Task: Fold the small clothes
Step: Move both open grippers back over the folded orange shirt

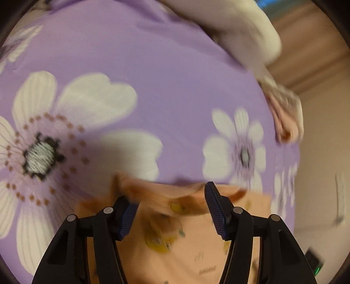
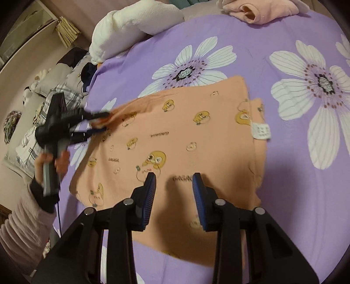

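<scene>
An orange garment [image 2: 175, 139] with yellow cartoon prints lies on the purple flowered bedsheet [image 2: 262, 39], with a white label at its right edge. My left gripper [image 2: 102, 122] is at the garment's left edge, jaws open around a bunched fold of cloth; in the left wrist view the left gripper [image 1: 170, 207] is open with the orange garment [image 1: 175, 240] between and under the fingers. My right gripper [image 2: 174, 185] is open and empty, just above the garment's near part.
A white plush pillow [image 2: 131, 24] and a folded pink garment [image 2: 260, 11] lie at the far edge of the bed. A plaid pillow [image 2: 54, 91] and dark items sit at the left. The sheet to the right is bare.
</scene>
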Demonstrator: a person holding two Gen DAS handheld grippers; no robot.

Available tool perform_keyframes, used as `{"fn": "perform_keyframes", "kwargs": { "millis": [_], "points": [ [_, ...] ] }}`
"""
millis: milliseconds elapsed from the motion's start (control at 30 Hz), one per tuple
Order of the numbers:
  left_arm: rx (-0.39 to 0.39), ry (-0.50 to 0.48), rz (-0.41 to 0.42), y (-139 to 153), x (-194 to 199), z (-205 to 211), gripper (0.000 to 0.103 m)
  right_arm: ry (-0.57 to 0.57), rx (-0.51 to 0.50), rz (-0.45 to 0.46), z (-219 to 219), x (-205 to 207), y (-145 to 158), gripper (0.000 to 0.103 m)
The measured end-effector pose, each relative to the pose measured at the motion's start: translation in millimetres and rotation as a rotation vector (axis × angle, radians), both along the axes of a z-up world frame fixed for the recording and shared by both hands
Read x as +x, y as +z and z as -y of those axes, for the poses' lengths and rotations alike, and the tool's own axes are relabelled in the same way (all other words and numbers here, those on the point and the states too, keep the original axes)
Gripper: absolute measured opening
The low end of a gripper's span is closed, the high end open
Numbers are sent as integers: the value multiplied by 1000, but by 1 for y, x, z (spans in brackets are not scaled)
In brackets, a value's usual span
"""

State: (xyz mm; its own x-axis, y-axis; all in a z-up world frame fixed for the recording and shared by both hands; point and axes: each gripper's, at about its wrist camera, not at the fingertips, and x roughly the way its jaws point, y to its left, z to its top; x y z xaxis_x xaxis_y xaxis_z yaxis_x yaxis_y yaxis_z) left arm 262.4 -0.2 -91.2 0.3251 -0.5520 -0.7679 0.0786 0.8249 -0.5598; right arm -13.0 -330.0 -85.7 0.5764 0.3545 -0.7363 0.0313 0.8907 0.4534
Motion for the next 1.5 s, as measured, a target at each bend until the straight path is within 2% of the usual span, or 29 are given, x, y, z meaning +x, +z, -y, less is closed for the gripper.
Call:
{"fn": "perform_keyframes", "kwargs": {
  "millis": [100, 267, 433, 500, 567, 700, 800, 900, 1067, 1200, 1300, 1500],
  "points": [
    [-12, 11, 44, 15, -7, -15, 59, -28, -32, 21, 5, -8, 8, 35],
    [70, -145, 108, 26, -54, -8, 59, -24, -53, 50, -1, -12, 13, 34],
    [76, -281, 200, 33, -112, -1, 59, 23, -185, 50, -27, -18, 10, 19],
    [111, -336, 230, 29, -134, 3, 54, 48, -206, 51, -31, -23, 8, 16],
    [150, -383, 245, 24, -151, 5, 53, 50, -243, 35, -33, -29, 4, 15],
    [208, -422, 226, 3, -173, 6, 52, 30, -277, 5, -26, -45, -6, 13],
    [214, -420, 212, -9, -182, -4, 52, 24, -309, -38, -23, -56, -20, 10],
    [185, -399, 204, -8, -191, -14, 52, 19, -314, -36, -23, -65, -26, 10],
    [78, -318, 152, -2, -205, -45, 52, 17, -298, -46, -22, -76, -24, 11],
    [11, -228, 143, 4, -206, -72, 54, 9, -271, -26, -23, -89, -13, 18],
    [-34, -155, 122, 4, -192, -89, 64, 10, -240, 6, -27, -92, -3, 23],
    [-177, -76, 49, -10, -159, -101, 64, 28, -142, 48, -41, -81, 10, 34]
  ]
}}
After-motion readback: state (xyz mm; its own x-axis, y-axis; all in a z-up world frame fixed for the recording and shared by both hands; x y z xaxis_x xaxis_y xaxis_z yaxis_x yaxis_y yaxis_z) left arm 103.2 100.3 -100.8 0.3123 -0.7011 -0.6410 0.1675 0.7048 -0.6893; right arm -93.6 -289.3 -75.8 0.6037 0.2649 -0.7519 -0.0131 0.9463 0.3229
